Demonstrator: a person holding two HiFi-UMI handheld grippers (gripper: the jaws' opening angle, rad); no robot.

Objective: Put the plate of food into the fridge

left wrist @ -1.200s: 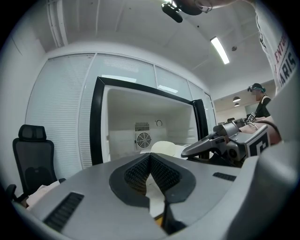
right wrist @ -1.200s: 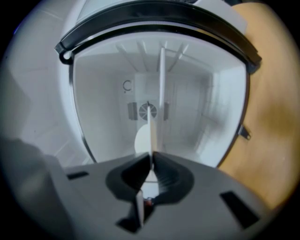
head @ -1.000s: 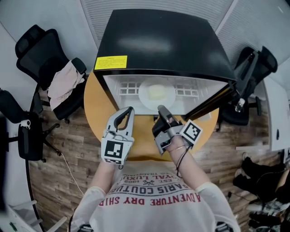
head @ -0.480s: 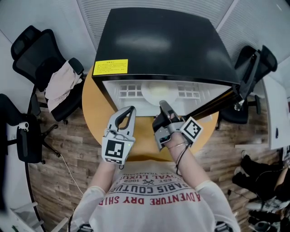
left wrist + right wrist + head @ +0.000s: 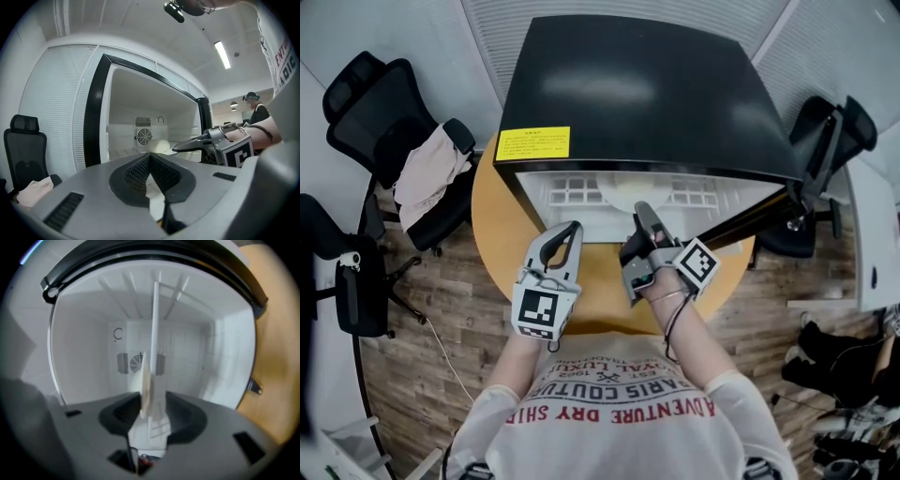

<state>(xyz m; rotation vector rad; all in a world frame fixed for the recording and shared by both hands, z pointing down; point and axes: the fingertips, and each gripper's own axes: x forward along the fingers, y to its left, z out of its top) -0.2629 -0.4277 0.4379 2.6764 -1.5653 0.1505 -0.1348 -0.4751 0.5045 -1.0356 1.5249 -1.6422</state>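
Note:
The white plate of food [image 5: 623, 192] lies on the wire shelf inside the black fridge [image 5: 637, 84], partly hidden under the fridge's top. My right gripper [image 5: 643, 216] reaches into the fridge mouth, turned on its side. Its jaws are opening. In the right gripper view the plate [image 5: 144, 380] shows edge-on between the spread pads of the right gripper [image 5: 152, 401], with gaps on both sides. My left gripper [image 5: 567, 231] hovers over the table in front of the fridge, shut and empty. In the left gripper view the left gripper [image 5: 150, 157] faces the fridge interior, and the right gripper [image 5: 183, 146] reaches in from the right.
The fridge stands on a round wooden table [image 5: 502, 253], its door [image 5: 741, 220] swung open to the right. A yellow label [image 5: 532, 143] marks its top edge. Office chairs stand at left [image 5: 394, 159] and right [image 5: 825, 141], the left one with cloth on it.
The right gripper has pushed forward into the fridge and the plate has gone deeper onto the shelf. Its jaws have spread apart from the plate's rim. The left gripper has stayed put.

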